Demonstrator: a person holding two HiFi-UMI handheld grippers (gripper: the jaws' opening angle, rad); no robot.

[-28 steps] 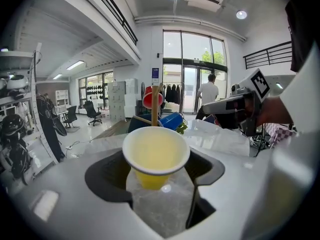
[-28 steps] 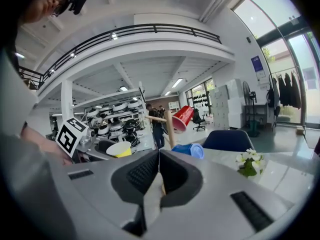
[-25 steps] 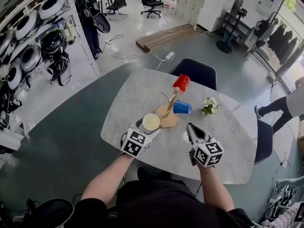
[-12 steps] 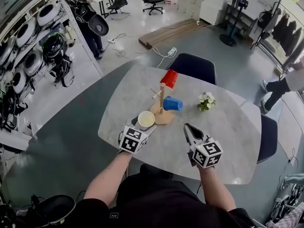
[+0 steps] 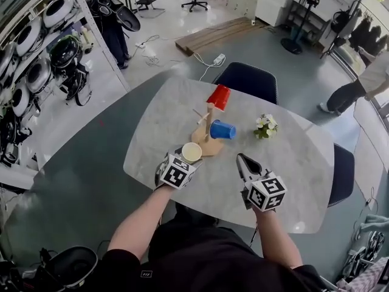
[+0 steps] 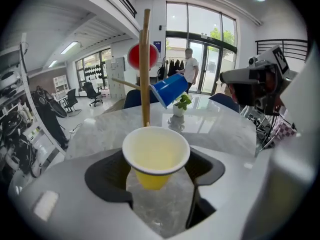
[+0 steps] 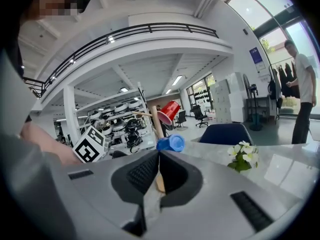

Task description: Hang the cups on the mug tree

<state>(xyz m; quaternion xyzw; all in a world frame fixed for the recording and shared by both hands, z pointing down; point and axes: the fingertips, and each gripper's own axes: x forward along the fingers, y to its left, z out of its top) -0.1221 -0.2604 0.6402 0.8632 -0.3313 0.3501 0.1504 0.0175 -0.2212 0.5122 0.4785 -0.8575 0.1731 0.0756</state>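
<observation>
A wooden mug tree (image 5: pixel 207 129) stands mid-table with a red cup (image 5: pixel 219 96) on its top peg and a blue cup (image 5: pixel 223 129) on a right-hand peg. My left gripper (image 5: pixel 186 157) is shut on a yellow cup (image 6: pixel 156 154) held upright, mouth up, just in front of the tree's base (image 5: pixel 205 146). In the left gripper view the tree's pole (image 6: pixel 145 69) rises right behind the cup, with the blue cup (image 6: pixel 170 89) and red cup (image 6: pixel 137 56) above. My right gripper (image 5: pixel 244 162) is shut and empty, to the right of the tree; its view shows the red cup (image 7: pixel 170 111) and blue cup (image 7: pixel 171 143).
A small pot of white flowers (image 5: pixel 264 126) stands right of the tree on the marble table (image 5: pixel 292 175). Dark blue chairs (image 5: pixel 246 84) sit at the far and right sides. A person (image 5: pixel 355 81) walks at the far right. Shelves of gear (image 5: pixel 36 53) line the left.
My left gripper has carried the yellow cup slightly forward and closer to the tree's base. The right gripper has barely moved. The person at the right has walked on.
</observation>
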